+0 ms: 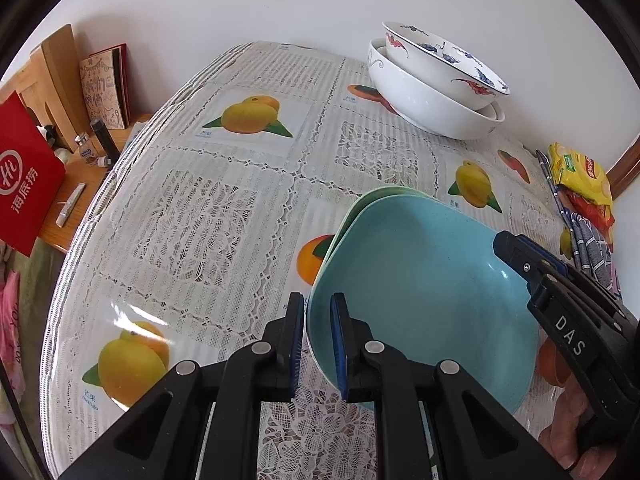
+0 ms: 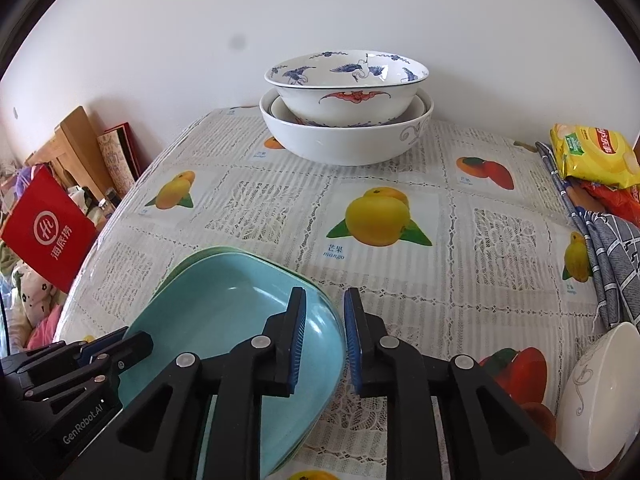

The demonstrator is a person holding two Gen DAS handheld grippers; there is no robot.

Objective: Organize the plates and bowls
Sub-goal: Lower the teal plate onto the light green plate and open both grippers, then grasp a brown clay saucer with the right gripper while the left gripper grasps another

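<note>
A turquoise square plate (image 1: 420,280) (image 2: 224,312) rests on a pale green plate (image 1: 360,204) (image 2: 200,254) near the front of the table. My left gripper (image 1: 318,320) is shut on the turquoise plate's left rim; it also shows in the right wrist view (image 2: 136,344). My right gripper (image 2: 325,320) straddles the plate's right rim with its jaws slightly apart and not pressing; the left wrist view shows it (image 1: 516,256) at that rim. At the back, a crane-patterned bowl (image 2: 348,96) (image 1: 440,64) sits nested in a large white bowl (image 2: 344,140) (image 1: 424,108). A white bowl (image 2: 604,392) stands tilted at the front right.
The table (image 2: 400,272) carries a lace cloth with fruit prints. Yellow snack bags (image 2: 592,156) and a blue checked cloth (image 2: 612,252) lie along its right edge. Left of it are a red bag (image 2: 52,232) and a wooden side table (image 1: 80,184) with small bottles. A hand (image 1: 568,420) holds the right gripper.
</note>
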